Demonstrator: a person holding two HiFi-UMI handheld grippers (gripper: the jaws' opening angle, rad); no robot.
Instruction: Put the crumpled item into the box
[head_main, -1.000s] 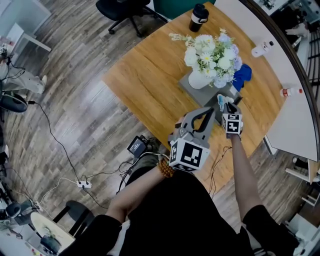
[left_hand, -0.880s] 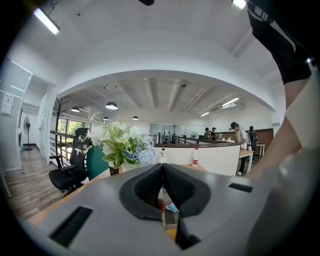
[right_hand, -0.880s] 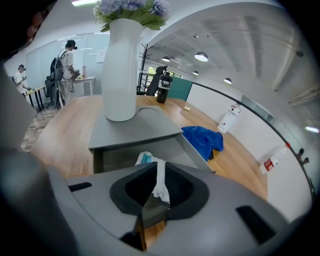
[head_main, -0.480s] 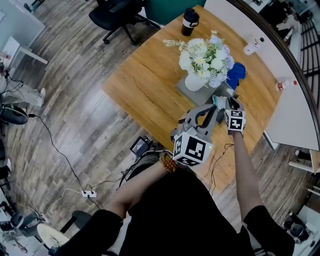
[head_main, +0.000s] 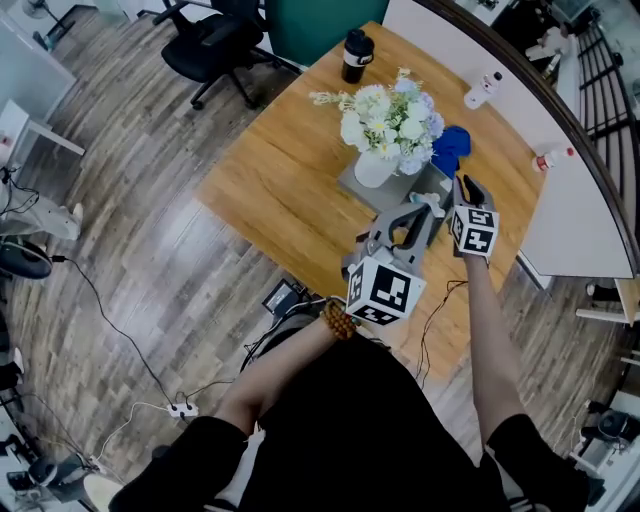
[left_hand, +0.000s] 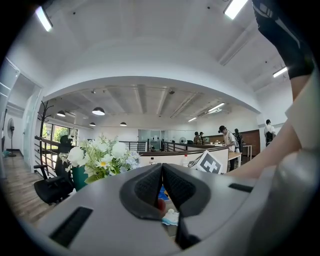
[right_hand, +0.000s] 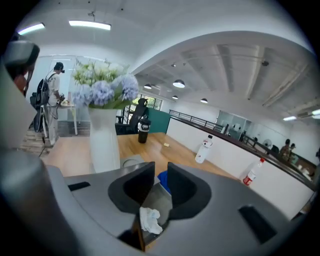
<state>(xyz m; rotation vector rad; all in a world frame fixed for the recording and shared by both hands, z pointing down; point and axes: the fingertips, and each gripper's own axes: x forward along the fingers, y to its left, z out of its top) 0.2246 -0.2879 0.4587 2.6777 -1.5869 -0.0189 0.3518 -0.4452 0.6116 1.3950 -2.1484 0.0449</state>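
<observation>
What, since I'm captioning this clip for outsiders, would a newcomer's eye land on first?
A big bouquet in a white vase stands in the middle of the wooden table, with a blue cloth beside it. At the near edge, below the right gripper's slightly parted jaws, a crumpled white item rests on a grey box.

Left half of the table (head_main: 285, 190) is bare wood, so you've got loads of room coming in from that side. Near the right edge it's tight: the vase of flowers (head_main: 378, 150) stands on or right against the grey box (head_main: 350, 190), can't tell which, with blooms spreading wide. The blue cloth (head_main: 452, 148) lies just beyond. The black tumbler (head_main: 355, 55) only blocks the far corner.
</observation>
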